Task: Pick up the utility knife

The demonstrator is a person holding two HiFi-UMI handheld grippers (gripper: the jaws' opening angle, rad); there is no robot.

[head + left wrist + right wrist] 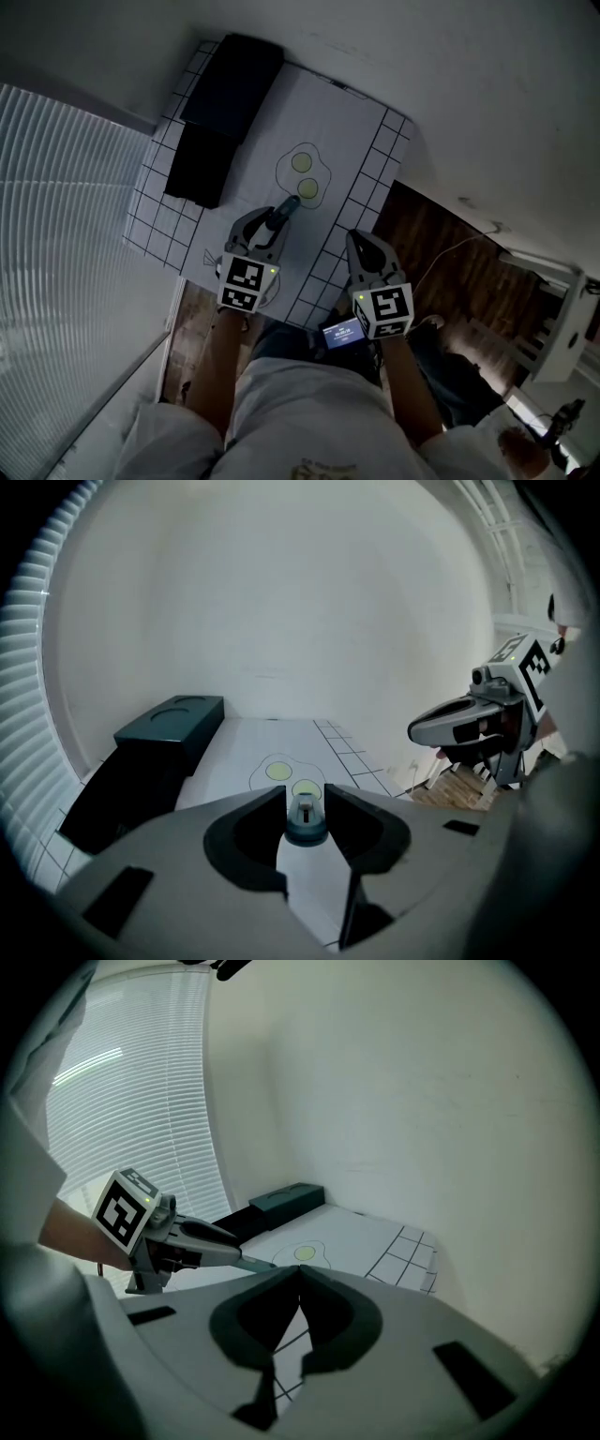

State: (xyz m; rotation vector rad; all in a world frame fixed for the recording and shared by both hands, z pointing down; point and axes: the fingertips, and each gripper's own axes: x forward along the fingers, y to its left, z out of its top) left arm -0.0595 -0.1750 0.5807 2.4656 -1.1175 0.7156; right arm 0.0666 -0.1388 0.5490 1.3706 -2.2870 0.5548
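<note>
You are clamping the left gripper [305,797] on the utility knife [306,822]. Its teal body is sitting end-on between the two jaw tips, a pad is pressing on each side, and the nose is sticking out just past them. Your right gripper [298,1274] is doing nothing here: its jaws are meeting at the tips with nothing between them, and it is hanging off to the side of the other tool.

From the head view, the knife is pointing away from you toward the fried-egg drawing [305,173] on the white mat [347,122], and it looks to be carried above the mat rather than lying on it. The pick-up therefore seems to be in its lifting stage.

To do this part well, you are aiming for a straight, unhurried rise with firm jaw pressure. The bite is narrow and near the jaw tips, so any slackening or quick wrist roll could let the knife pivot or slide out. Try tilting the nose no lower than it is now, so the weight is not pulling the body forward through the pads. The dark boxes [230,84] at the mat's far left are well apart from your path, and your idle gripper is best staying where it is.
</note>
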